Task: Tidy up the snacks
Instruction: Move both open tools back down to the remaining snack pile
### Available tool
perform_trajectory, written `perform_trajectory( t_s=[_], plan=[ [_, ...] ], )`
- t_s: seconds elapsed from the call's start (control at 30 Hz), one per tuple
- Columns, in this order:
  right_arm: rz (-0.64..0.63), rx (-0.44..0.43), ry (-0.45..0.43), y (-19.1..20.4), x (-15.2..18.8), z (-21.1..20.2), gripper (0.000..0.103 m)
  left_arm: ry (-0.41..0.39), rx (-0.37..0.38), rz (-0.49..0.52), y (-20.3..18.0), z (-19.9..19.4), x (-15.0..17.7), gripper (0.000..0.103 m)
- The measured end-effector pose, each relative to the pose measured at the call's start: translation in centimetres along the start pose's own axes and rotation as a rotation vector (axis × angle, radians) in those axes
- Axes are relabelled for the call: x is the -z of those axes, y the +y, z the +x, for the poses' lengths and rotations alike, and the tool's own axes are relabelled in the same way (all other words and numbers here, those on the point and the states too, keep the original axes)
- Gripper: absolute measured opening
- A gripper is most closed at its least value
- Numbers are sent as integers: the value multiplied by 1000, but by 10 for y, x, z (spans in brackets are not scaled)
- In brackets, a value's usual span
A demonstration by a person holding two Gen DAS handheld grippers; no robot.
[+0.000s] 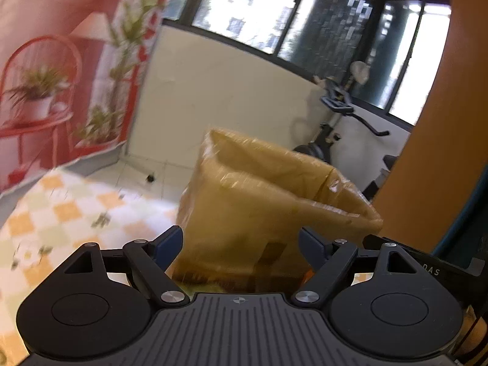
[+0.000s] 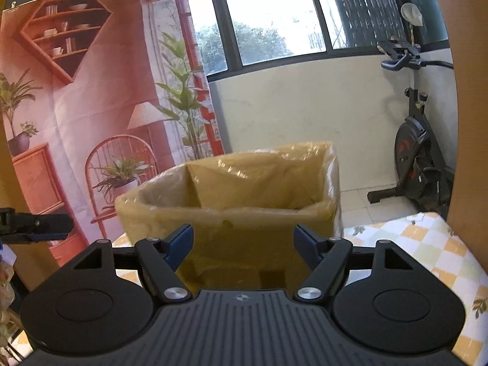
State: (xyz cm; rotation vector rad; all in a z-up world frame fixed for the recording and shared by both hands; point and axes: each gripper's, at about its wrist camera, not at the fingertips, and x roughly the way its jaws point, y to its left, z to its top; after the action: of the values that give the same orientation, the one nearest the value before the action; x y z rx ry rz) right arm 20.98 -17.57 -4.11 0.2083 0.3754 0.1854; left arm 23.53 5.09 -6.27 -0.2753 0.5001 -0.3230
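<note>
Both hand-held grippers face the cardboard box [image 2: 231, 207] on the checkered desk [image 2: 427, 244], one from each side. The box is open-topped and wrapped in shiny tape or film.

Left hand-held gripper [image 1: 241, 244]: jaws apart, nothing between them, box wall right in front. That view is motion-blurred. Right hand-held gripper [image 2: 244, 244]: jaws apart, empty, box just beyond the tips. The left one also shows at the right view's left edge [image 2: 33, 224].

I can't see any snacks from here; the box interior is hidden below the rim, though something pale sits at the right view's far left edge, too blurred to identify.

Risks, as I judge them:
- The glossy wrap looks slick, so a wall pinch could slip.
- The box sits tilted in the left view; a push on its wall could tip or skid it.
- The grippers approach from opposite sides and could collide near the rim.
</note>
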Motion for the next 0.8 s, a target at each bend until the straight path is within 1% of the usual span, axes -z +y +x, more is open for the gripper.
perform_trajectory(
  t_s=[0.1,0.2,0.3,0.47,0.6,0.8],
  plan=[
    [14,-10,24,4,11,-1,75,2,-21,-31,1,-7,14,85],
    [25,-32,47,8,22,-4,75,13,-14,-60,2,-14,25,85],
    [14,-41,74,12,31,-5,75,63,-4,-77,5,-13,32,85],
    [20,-36,95,15,44,-9,75,153,-20,-34,7,-8,46,85],
    [38,-15,101,13,53,-12,75,223,-20,-19,11,-3,66,85],
    [53,13,120,11,70,-18,75,322,0,-51,21,9,93,87]
  ],
)
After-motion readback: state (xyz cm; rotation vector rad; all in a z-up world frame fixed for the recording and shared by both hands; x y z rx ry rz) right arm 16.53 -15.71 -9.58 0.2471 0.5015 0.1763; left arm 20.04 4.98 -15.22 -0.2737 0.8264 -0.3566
